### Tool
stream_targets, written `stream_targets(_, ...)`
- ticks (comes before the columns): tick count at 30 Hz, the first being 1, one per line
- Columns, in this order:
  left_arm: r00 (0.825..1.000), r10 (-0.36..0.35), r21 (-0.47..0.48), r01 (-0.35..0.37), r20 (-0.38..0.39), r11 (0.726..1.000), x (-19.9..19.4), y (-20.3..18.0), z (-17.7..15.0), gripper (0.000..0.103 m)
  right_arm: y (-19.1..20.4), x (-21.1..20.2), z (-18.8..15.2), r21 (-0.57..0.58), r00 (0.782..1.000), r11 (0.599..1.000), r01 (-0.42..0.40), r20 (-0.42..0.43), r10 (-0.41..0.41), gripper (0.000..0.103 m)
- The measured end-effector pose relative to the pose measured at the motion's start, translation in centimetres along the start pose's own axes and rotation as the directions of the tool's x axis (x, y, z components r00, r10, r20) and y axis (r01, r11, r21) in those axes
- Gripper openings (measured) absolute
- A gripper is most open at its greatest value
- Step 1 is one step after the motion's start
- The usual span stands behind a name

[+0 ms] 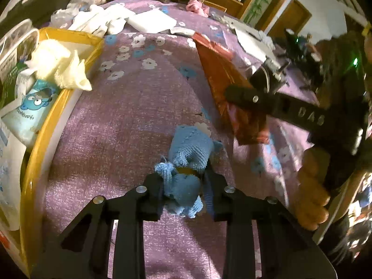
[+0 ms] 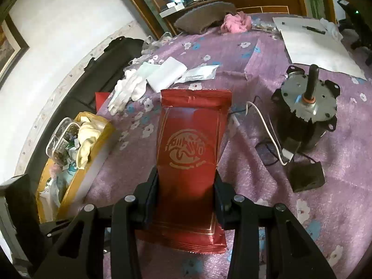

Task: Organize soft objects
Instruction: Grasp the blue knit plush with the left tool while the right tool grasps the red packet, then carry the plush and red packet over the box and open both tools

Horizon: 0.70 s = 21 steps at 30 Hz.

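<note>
My left gripper is shut on a blue knitted cloth and holds it just above the purple flowered bedspread. My right gripper is shut on a red foil packet with a gold emblem, held above the bedspread; the packet and the right gripper also show in the left wrist view. A yellow basket at the left holds a cream cloth and packets; it also shows in the right wrist view.
White gloves, white pads and a pink cloth lie farther back. An electric motor with wires and a black box sits at the right, a white sheet behind it.
</note>
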State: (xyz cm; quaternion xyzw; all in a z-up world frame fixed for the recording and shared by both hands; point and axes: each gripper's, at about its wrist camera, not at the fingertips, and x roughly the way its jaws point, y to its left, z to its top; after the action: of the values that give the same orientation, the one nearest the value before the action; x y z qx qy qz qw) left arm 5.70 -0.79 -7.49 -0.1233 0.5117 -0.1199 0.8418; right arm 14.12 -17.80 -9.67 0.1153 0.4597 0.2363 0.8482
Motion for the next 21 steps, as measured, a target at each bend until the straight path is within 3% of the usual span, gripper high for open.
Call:
stream_targets(5, 0.989, -0.144, -0.109, 0.146, 0.030, 0.983, -2.2, 0.9, -0.1, 0.027, -0.5, -1.1, 0.0, 0.040, 0.998, 0.998, -0.041, 0.050, 0.039, 0.041)
stream_targets(11, 0.977, -0.162, -0.137, 0.181, 0.136, 0.974, -7.5, 1.7, 0.0, 0.027, 0.5, -2.2, -0.2, 0.016, 0.984, 0.987, -0.160, 0.087, 0.158, 0.041)
stream_targets(16, 0.965, -0.126, -0.193, 0.172, 0.230, 0.966, -14.3, 5.5, -0.2, 0.027, 2.9, -2.7, -1.0, -0.075, 0.959, 0.961, -0.267, 0.079, 0.273, 0.041)
stream_targets(18, 0.959, -0.063, -0.217, 0.126, 0.275, 0.968, -17.0, 7.5, 0.0, 0.027, 4.7, -3.2, -1.4, -0.119, 0.948, 0.945, -0.304, 0.063, 0.313, 0.041)
stream_targets(19, 0.956, 0.001, -0.235, 0.071, 0.293, 0.969, -18.3, 8.9, -0.1, 0.027, 6.4, -3.4, -1.6, -0.148, 0.945, 0.938, -0.313, 0.048, 0.323, 0.041)
stream_targets(21, 0.948, 0.043, -0.284, 0.051, 0.317, 0.957, -19.7, 11.7, -0.7, 0.027, 9.4, -3.4, -2.1, -0.201, 0.940, 0.923, -0.329, 0.023, 0.340, 0.041)
